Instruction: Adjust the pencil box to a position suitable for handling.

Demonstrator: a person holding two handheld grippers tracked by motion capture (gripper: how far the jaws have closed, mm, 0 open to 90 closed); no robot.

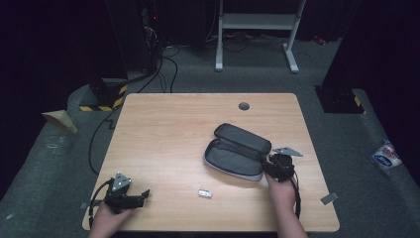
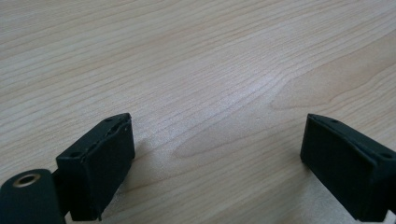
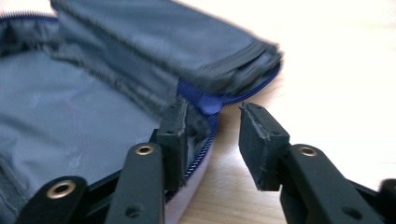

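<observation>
Listing left to right across the wooden table [image 1: 163,134]: left gripper [image 1: 140,197] at the near-left corner, jaws spread wide over bare wood, nothing between them. Small silver object [image 1: 205,193] near the front edge, too small to identify. Grey pencil case [image 1: 237,151], unzipped and lying open right of centre, blue zipper [image 3: 208,100] along its rim. Right gripper [image 3: 212,128] at the case's near-right end, jaws partly apart astride the rim, not pressing. No legible writing on them.
</observation>
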